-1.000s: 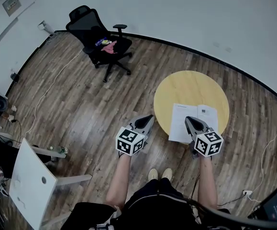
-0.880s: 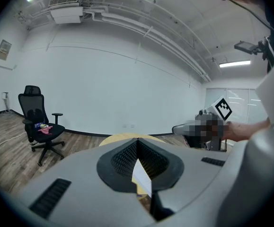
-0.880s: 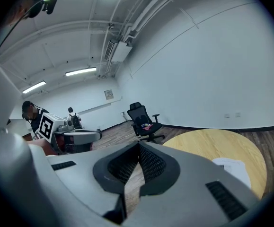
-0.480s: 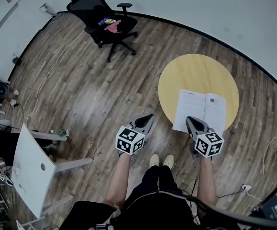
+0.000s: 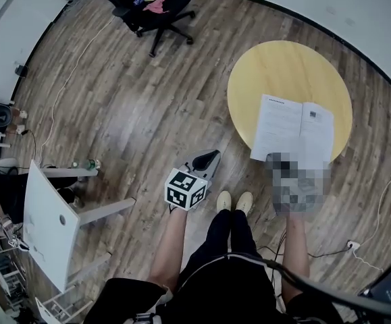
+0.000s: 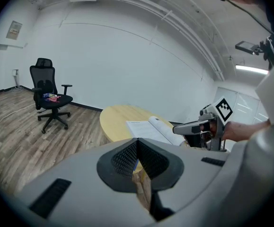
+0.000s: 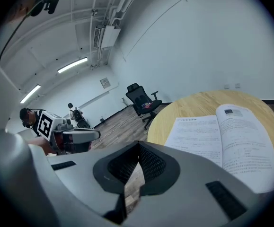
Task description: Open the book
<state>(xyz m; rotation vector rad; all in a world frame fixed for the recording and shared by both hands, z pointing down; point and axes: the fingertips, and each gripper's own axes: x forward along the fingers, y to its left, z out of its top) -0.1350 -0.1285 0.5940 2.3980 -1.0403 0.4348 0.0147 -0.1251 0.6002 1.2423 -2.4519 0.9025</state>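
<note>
**Status.** The book (image 5: 293, 130) lies open and flat on the round yellow surface (image 5: 283, 66), toward the surface's 5 o'clock edge. 2 printed pages face up, with the spine running between them. On this evidence the opening step is judged complete, and no page is seen standing or curling back.

**Left claw** (image 5: 209, 159). The jaws are together with nothing between them. The claw hangs over the wood floor (image 5: 114, 113), off the surface, with the book at about 2 o'clock from it in the head view.

**Right claw** (image 7: 137, 148). The jaws are together and empty. The claw sits at the near edge of the surface, with the book at about 1 o'clock in its own view and not touching it.

**Next move.**
1. Nothing more is judged necessary for the book itself.
2. If the pages must be held flat, bring 1 claw over a page and press lightly near the spine.
3. Otherwise, keep both claws off the paper so that no page is dragged or creased.
</note>
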